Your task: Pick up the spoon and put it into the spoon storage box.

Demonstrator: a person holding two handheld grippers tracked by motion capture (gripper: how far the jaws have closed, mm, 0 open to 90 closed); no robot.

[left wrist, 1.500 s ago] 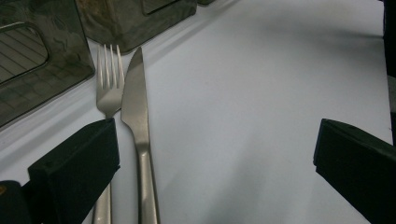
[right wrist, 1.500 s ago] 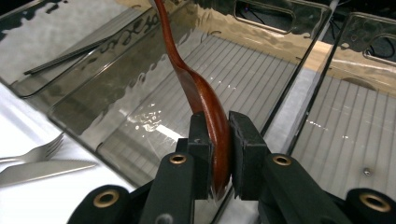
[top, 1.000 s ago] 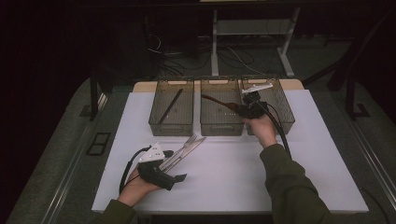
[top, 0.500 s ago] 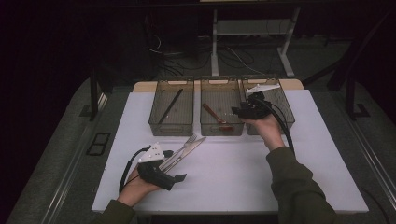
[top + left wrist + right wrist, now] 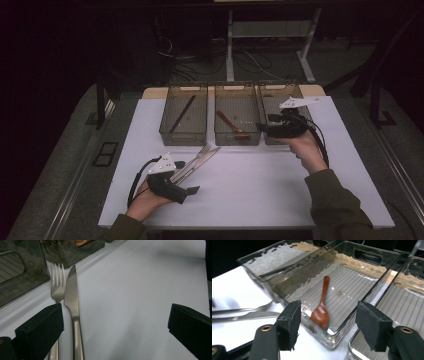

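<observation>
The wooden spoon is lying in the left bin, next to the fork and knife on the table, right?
Not quite. The wooden spoon lies in the middle bin of the three, not the left one. The high view shows this; the left bin holds a thin dark stick instead. The fork and knife do lie side by side on the table, in front of the bins.

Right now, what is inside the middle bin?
The middle bin holds one brown wooden spoon, lying on the ribbed floor with its bowl toward the near wall. Nothing else shows inside; nothing covers its floor.
</observation>
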